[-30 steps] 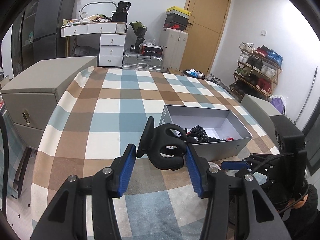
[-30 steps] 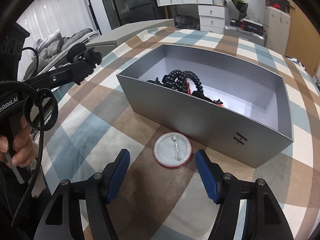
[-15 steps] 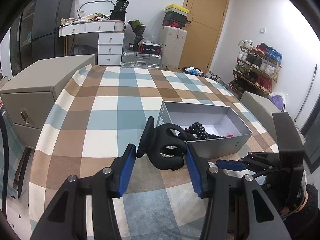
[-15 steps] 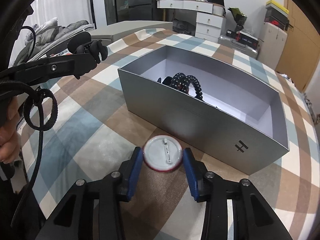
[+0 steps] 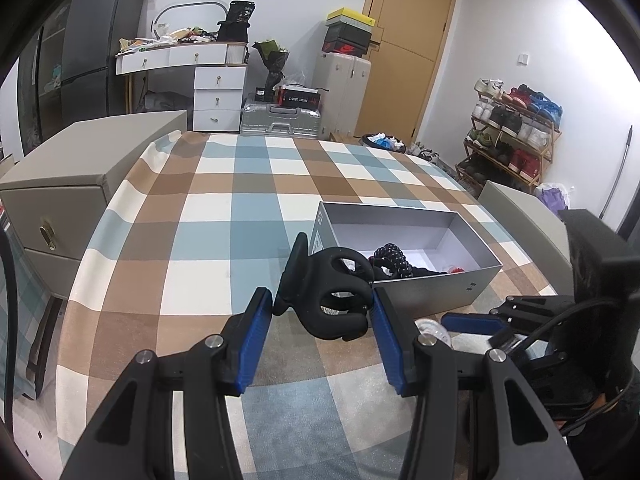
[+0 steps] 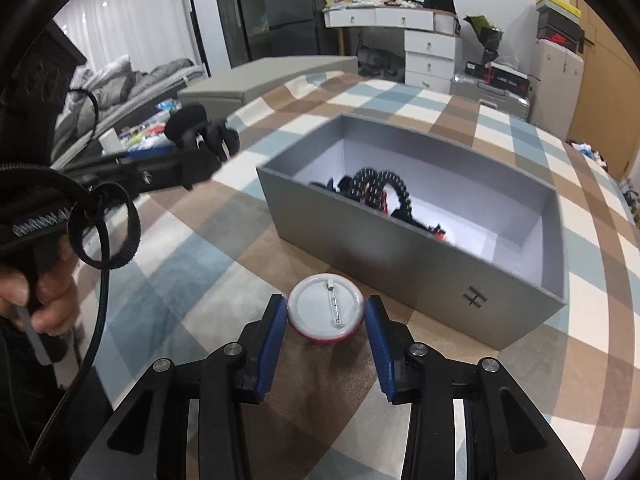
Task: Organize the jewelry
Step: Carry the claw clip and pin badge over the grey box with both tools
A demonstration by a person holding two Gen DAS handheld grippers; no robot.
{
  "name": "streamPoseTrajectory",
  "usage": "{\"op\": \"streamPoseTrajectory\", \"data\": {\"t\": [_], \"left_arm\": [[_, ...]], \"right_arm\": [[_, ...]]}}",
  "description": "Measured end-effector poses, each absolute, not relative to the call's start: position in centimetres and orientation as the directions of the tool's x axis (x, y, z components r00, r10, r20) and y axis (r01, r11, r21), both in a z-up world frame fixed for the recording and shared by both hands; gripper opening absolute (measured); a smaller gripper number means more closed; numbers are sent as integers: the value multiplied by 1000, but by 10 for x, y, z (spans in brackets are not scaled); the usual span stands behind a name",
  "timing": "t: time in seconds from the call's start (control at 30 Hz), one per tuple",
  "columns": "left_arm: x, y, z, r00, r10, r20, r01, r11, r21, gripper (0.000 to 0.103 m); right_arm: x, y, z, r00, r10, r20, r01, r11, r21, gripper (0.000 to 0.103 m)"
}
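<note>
Right wrist view shows one round pin badge, white-backed with a red rim and a thin metal pin bar across it, pinched between the two blue ribbed pads of the right hand-held gripper just above the checked cloth, close to the near wall of the box. One open box stands on the surface: rectangular, matte grey card outside, pale lining inside, with a small H mark on its near wall. Inside it lies a tangle of dark pieces, among them one black coiled band with a ribbed, spring-like texture and a scrap of red. The cloth is soft-looking, woven in brown, blue and cream squares. Left wrist view shows one black hair claw clip, smooth plastic with looped, curved prongs, clamped between the two blue pads of the left hand-held gripper, held in the air near the left end of the box. Both tools have black angular arms with silver screw heads. One bare hand grips the left tool's handle.
</note>
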State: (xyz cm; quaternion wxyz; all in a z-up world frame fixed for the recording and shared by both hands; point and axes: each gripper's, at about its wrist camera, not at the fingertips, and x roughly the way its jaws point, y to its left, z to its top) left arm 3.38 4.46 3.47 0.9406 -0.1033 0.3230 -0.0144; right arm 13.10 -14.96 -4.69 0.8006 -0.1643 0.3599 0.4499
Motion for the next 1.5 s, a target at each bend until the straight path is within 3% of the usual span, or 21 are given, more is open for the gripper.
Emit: {"op": "streamPoseTrajectory", "data": {"t": [0.77,1.5], "left_arm": [[35,30,45,810,-132,-571,15,979,-204,45],[65,12,48,824,-129,-552,42,985,-167,45]], "right_arm": [[135,-184,3,385,696,-606,-821,558,120,39],[175,-213,13,486,697,-527,-731,655,191,39]]}}
